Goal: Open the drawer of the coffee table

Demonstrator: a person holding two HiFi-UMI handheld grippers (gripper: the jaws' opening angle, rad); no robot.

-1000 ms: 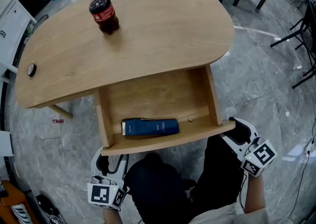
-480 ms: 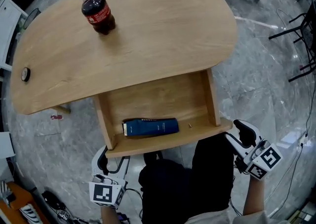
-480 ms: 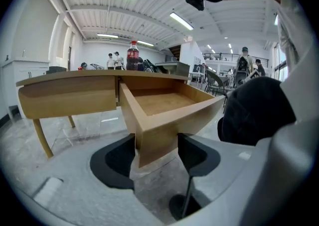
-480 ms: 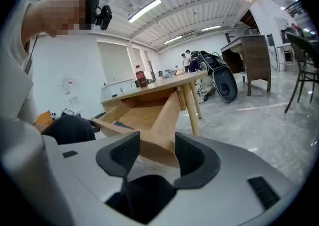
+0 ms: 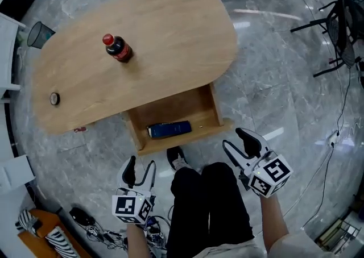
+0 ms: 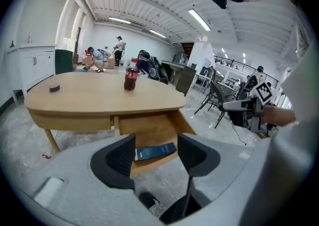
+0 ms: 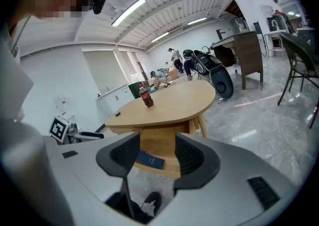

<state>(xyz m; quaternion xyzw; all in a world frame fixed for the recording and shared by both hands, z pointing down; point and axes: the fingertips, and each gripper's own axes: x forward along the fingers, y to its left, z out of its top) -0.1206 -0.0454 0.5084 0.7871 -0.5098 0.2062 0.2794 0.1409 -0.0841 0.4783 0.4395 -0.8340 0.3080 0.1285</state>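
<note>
Bench (image 5: pixel 170 29), near edge: drawer (image 5: pixel 182 109) stands open. My left claw (image 5: pixel 141 163) gapes, empty; right claw (image 5: pixel 232 137), jaws just narrowed slightly, likewise released.

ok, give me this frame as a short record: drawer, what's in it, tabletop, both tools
drawer: open, pulled out from under the coffee table
in drawer: dark blue flat item, lying flat
on top: cola bottle upright; small round dark object near the edge
left tool: open, empty, clear of the drawer
right tool: open, empty, clear of the drawer; jaws have just been closing a little
</note>
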